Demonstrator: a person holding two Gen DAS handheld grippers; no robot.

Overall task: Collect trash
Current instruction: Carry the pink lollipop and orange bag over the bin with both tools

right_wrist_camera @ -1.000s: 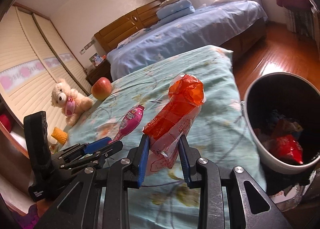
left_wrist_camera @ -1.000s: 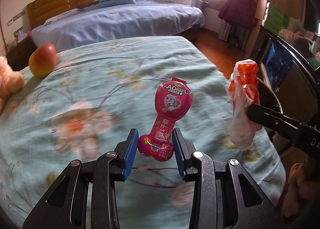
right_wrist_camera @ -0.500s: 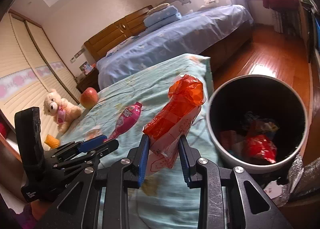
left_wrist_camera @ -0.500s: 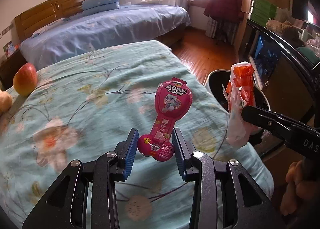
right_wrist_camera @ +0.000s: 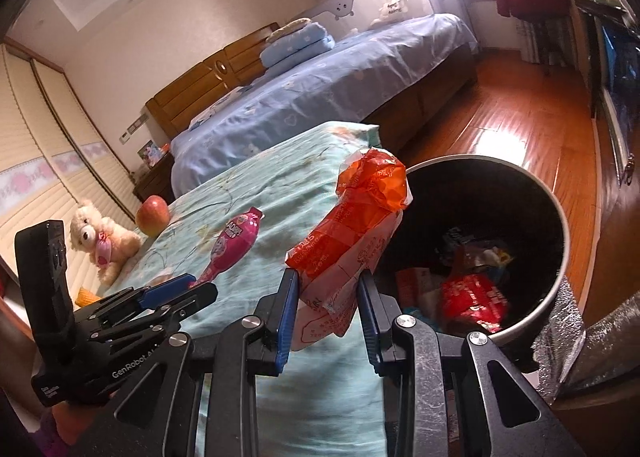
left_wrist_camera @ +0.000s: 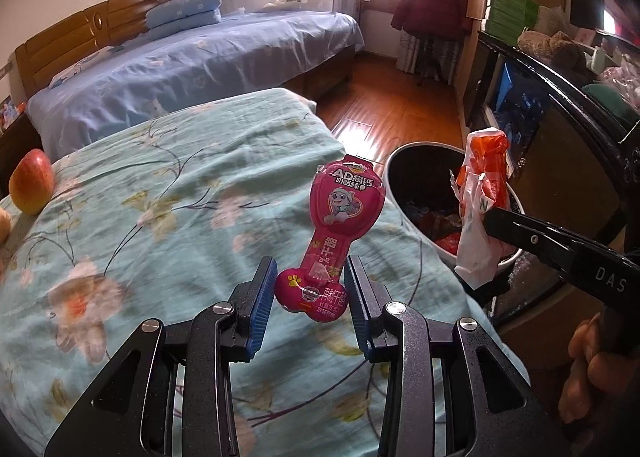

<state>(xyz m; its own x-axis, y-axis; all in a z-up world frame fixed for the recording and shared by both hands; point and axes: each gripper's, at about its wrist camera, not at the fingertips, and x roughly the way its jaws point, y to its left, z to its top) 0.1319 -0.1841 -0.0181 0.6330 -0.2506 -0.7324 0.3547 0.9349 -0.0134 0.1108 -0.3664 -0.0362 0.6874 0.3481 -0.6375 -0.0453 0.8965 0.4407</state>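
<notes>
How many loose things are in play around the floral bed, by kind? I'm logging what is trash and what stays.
Wrappers held in grippers: 2 (pink wrapper in the left gripper; orange wrapper in the right gripper)
Fruit: 1 (apple)
Soft toys: 1 (teddy bear)
Bins: 1 (trash bin)
Total: 5

Each camera sits just behind its gripper, looking forward and down along the fingers. The left view faces the near bed [left_wrist_camera: 160,185] with the bin [left_wrist_camera: 420,177] at right. The right view looks closer into that bin [right_wrist_camera: 540,193]. Both share bed, bin and far bed [right_wrist_camera: 320,97].
</notes>
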